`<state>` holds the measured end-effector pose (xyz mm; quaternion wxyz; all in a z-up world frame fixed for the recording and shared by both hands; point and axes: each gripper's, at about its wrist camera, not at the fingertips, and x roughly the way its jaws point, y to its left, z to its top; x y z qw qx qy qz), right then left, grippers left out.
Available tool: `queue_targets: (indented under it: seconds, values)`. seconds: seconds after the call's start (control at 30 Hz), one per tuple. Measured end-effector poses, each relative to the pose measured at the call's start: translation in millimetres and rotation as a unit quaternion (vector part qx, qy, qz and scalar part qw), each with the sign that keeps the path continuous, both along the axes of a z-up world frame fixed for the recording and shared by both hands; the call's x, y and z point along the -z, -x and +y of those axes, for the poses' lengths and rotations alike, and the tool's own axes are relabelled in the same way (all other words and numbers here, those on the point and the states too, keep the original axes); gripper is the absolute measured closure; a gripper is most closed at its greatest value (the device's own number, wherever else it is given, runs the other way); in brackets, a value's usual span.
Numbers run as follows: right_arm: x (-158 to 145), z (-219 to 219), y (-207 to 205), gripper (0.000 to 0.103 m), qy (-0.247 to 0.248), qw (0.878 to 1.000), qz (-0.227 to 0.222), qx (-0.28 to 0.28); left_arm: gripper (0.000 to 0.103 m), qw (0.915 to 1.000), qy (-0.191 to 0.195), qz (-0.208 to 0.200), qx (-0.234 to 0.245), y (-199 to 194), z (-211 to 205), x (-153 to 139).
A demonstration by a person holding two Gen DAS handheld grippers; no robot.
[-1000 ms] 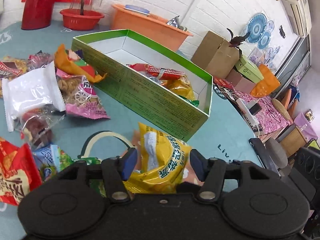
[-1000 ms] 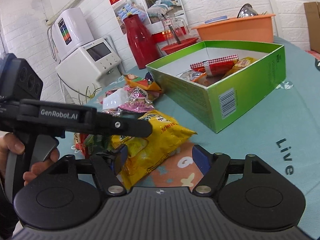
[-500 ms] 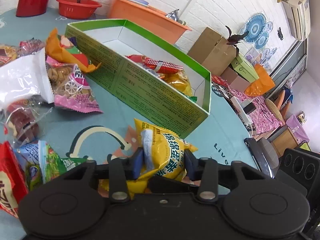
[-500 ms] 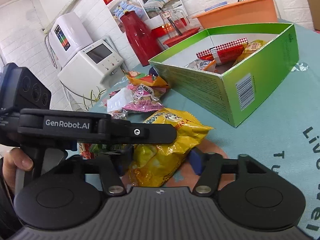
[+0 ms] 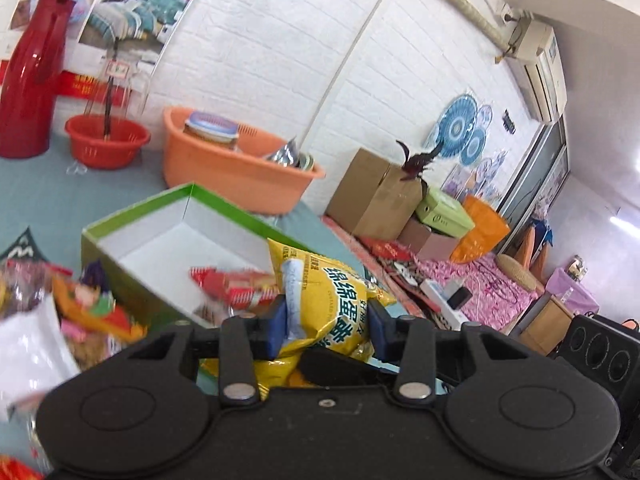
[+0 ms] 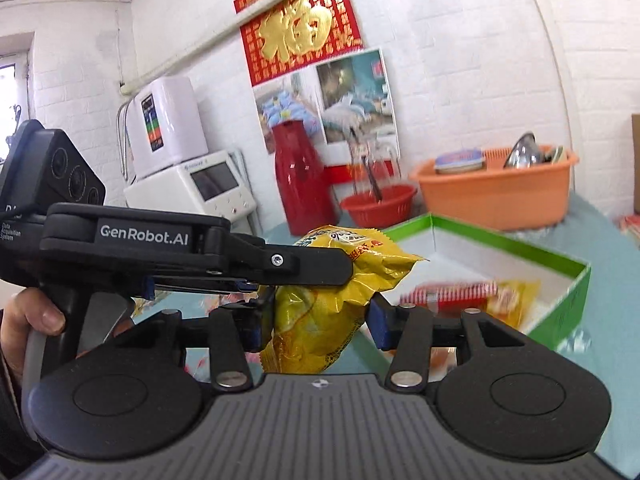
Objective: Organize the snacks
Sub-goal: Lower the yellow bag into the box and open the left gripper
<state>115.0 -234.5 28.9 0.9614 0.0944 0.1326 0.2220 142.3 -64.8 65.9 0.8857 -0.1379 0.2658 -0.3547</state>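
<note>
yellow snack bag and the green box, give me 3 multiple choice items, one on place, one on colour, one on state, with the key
1. Where is the yellow snack bag?
A. lying inside the green box
B. between the pads of both tongs, raised in front of the green box
C. in the orange basin

2. What colour is the inside of the green box?
A. white
B. black
C. red

3. What state are the left tongs in?
A. open with nothing between them
B. fully shut and empty
C. shut on the yellow snack bag

Key:
1 B: both wrist views show the bag pinched between blue pads, with the box behind; the right tongs grip it too.
2 A: the inner walls and floor are white, only the rim and outside are green.
3 C: the pads press into the bag's sides; these jaws have just been closing on it.
</note>
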Motion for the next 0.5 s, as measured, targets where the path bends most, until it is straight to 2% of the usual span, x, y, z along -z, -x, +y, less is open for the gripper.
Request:
queue_targets:
  seconds: [0.17,0.5]
  values:
    - [-1,-4,-32,0.024,-0.012,1.0,-0.003,0.015,0.034,0.9998,-0.002,-0.019,-0.003,-34,-5,0]
    - [21,-11,-83,0.024,-0.016,0.999,0.036,0.032,0.033,0.9997,0.003,0.023,0.003,-99,-8,28]
